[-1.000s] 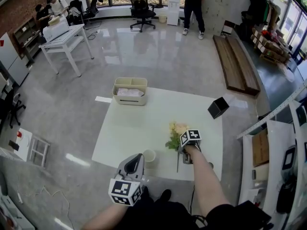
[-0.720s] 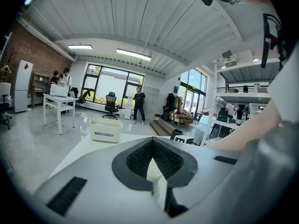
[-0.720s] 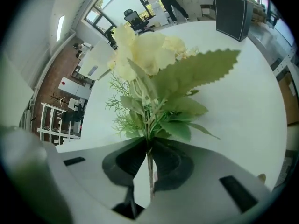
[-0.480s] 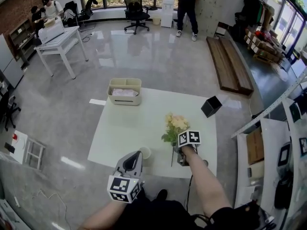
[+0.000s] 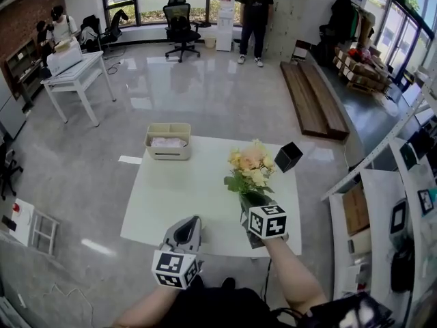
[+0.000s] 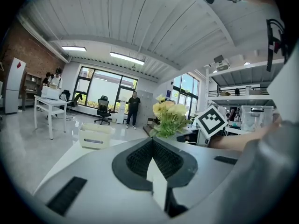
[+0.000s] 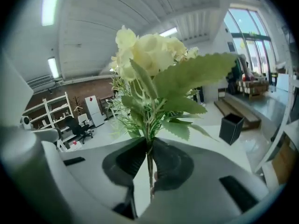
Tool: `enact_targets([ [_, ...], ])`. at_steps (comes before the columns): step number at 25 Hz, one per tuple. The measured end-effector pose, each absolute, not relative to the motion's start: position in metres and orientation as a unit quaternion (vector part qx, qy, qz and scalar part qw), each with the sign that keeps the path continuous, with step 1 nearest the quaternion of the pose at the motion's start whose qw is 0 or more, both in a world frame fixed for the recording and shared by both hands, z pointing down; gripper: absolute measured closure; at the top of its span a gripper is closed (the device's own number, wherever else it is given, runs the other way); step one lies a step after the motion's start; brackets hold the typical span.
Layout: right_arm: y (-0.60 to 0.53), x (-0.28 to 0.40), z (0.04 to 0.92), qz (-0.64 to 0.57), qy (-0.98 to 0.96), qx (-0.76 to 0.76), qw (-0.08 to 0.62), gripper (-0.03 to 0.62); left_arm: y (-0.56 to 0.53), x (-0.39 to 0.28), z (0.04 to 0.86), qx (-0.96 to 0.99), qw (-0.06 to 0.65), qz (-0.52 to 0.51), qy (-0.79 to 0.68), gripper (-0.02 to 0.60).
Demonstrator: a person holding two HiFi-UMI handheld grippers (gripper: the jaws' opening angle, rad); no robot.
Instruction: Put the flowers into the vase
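A bunch of pale yellow flowers [image 5: 250, 164] with green leaves stands upright over the right half of the white table [image 5: 191, 190]. My right gripper [image 5: 254, 209] is shut on its stem; the jaws have just been closing onto it. In the right gripper view the stem runs down between the pads and the flowers [image 7: 149, 55] fill the upper middle. My left gripper [image 5: 190, 229] hovers at the table's near edge, jaws together with nothing between them [image 6: 152, 143]. From the left gripper view the flowers [image 6: 169, 113] show ahead. No view shows the vase.
A beige basket [image 5: 168, 142] sits at the table's far left edge and a black box [image 5: 288, 156] at its far right corner. Beyond are a standing person [image 5: 251, 12], an office chair [image 5: 176, 16], another white table [image 5: 68, 70] and wooden planks [image 5: 311, 98].
My right gripper has lifted the flowers off the table and turned them upright. The white cup beside my left gripper's tip has gone out of sight. The left gripper barely moved.
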State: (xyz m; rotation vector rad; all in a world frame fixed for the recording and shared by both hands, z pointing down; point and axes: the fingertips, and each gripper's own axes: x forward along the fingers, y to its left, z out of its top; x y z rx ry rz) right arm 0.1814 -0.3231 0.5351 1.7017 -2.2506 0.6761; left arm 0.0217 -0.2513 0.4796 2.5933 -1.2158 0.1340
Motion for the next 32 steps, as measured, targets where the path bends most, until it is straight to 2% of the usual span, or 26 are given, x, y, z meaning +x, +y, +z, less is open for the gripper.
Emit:
enact_targets([
  [5,-0.303,0.176,0.487,0.116,-0.784,0.604,0.08,0.548,-0.252,0.024,0.476,0.898,0.13,0.044,-0.419,0.577],
  [11,-0.278,0.169,0.463,0.047,-0.787,0.613,0.061,0.548,-0.252,0.028,0.472,0.9,0.123,0.04,-0.416,0.577],
  [22,-0.263,0.159,0.466,0.045,-0.801,0.593,0.062,0.548,-0.24,0.029,0.471,0.894,0.122,0.035,-0.43,0.577],
  [32,-0.274,0.098,0.465,0.049,-0.849,0.523,0.058,0.548,-0.228,-0.025,0.473,0.854,0.127,0.033,-0.504,0.577],
])
